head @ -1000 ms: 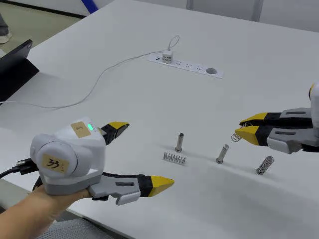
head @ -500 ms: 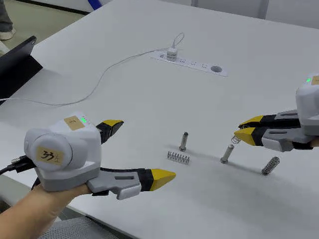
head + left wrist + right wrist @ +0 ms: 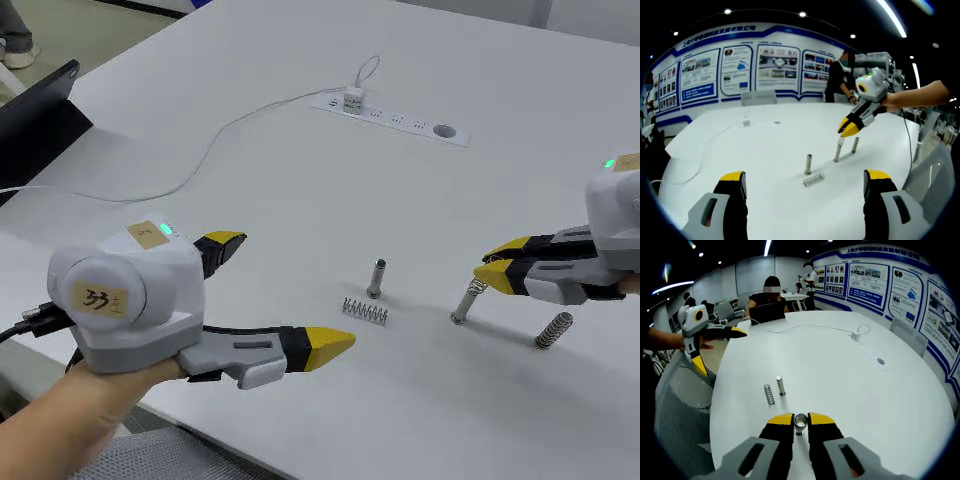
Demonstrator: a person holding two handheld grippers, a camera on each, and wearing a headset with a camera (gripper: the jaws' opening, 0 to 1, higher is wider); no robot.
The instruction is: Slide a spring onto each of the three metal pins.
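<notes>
The right gripper (image 3: pixel 484 262) has its jaws clamped on a spring (image 3: pixel 476 288), whose lower end meets the top of the middle pin (image 3: pixel 461 306), which stands slightly tilted on the white surface (image 3: pixel 300 180). The left gripper (image 3: pixel 280 293) hovers over the near edge with jaws wide apart (nothing between them). A second spring (image 3: pixel 365 311) lies flat just beside an upright pin (image 3: pixel 376 278).

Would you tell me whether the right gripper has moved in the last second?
Yes. The right gripper has come down toward the middle pin, bringing its spring to the pin's top.
</notes>
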